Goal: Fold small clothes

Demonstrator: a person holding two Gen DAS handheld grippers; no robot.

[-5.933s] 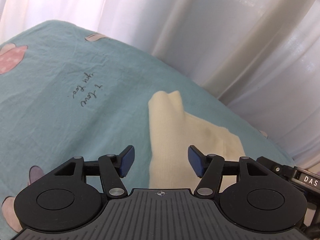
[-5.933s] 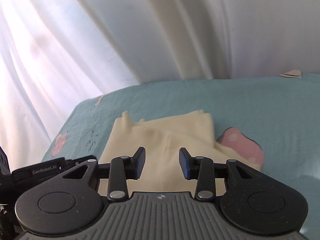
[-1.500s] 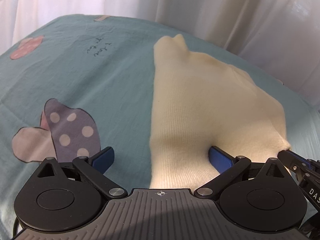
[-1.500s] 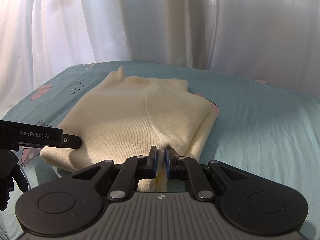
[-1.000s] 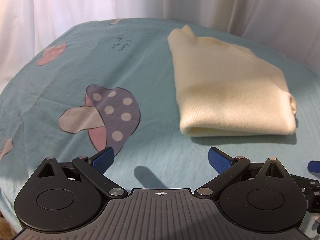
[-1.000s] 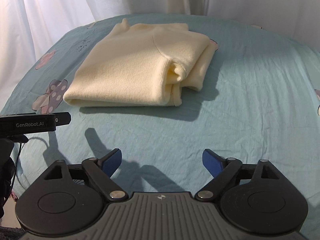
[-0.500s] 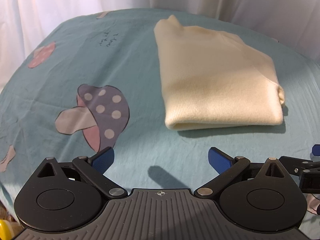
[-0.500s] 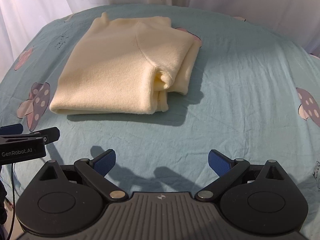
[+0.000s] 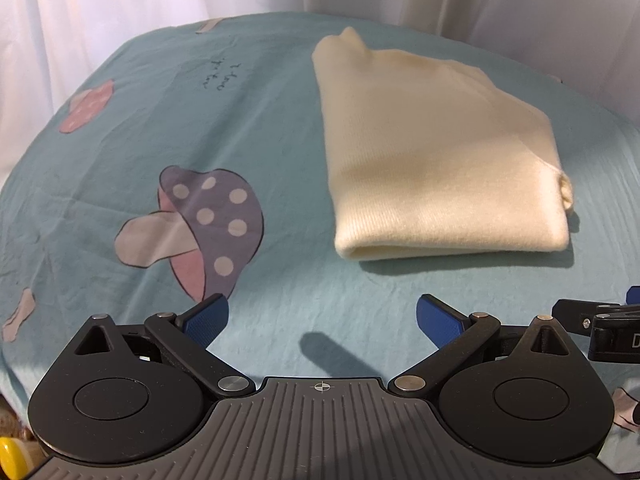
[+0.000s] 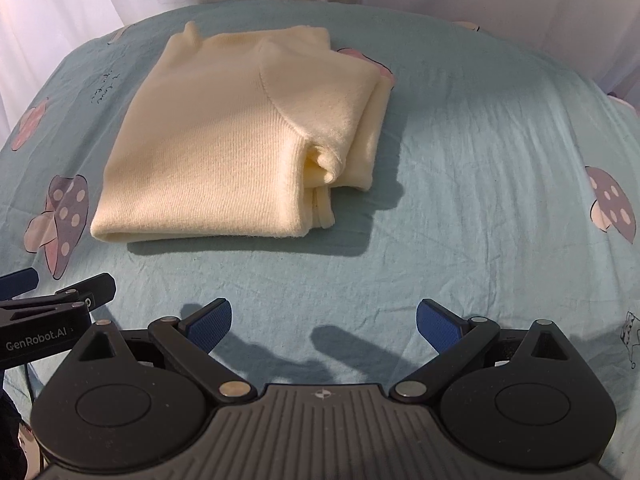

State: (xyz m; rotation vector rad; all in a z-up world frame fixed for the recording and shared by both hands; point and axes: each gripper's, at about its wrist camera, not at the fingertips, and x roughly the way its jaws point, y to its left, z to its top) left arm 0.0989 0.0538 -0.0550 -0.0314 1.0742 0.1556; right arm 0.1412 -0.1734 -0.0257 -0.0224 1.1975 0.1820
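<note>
While both tongs, left (image 9: 322, 314) and right (image 10: 324, 318), hang spread and empty, the ribbed cream sweater (image 10: 240, 140) lies folded on wrinkled teal sheet (image 10: 480, 160).

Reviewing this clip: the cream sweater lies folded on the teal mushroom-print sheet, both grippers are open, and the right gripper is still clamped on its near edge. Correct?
Not quite. The right gripper is not clamped on anything: its fingers stand wide apart over bare teal sheet, short of the folded cream sweater, as the right wrist view shows. The rest holds; the left gripper is open too.
</note>
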